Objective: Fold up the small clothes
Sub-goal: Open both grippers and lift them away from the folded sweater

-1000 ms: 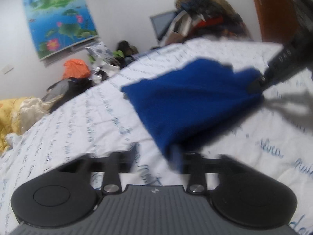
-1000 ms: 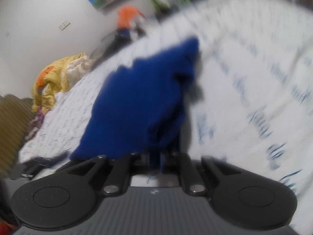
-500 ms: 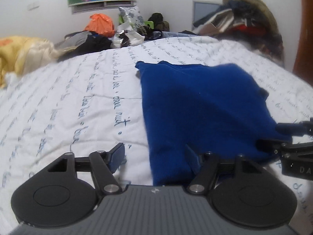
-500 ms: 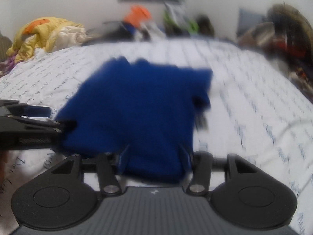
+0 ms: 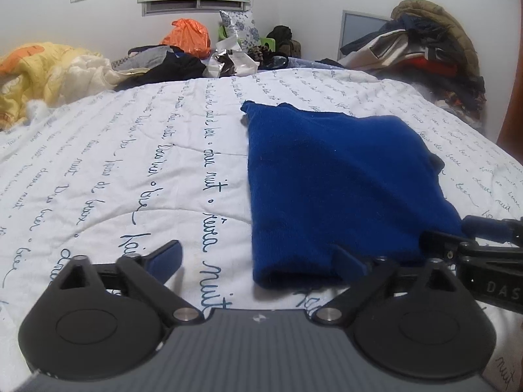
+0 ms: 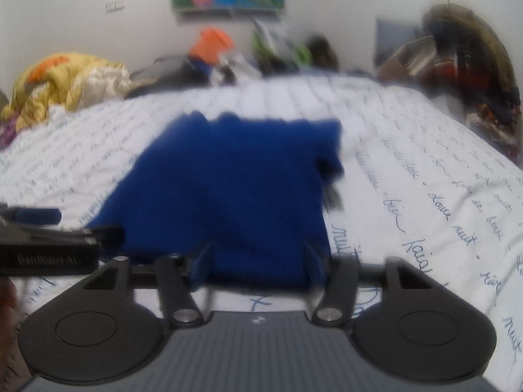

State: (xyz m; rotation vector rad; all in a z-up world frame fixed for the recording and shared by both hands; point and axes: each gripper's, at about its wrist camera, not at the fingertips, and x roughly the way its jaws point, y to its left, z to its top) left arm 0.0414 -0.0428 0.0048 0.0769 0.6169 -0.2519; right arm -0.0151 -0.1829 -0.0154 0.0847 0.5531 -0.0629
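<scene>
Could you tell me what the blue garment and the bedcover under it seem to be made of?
The blue garment looks like a soft knit or fleece: matte, fuzzy at its edges, with no sheen. The bedcover looks like quilted cotton or a similar woven fabric: matte white with printed blue script and stitched lines that puff the surface. The exact fibre of either cannot be told.

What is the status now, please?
Left tool and right tool both opening, gripping nothing. Blue garment lies folded on bedspread. Nothing in the way.
</scene>
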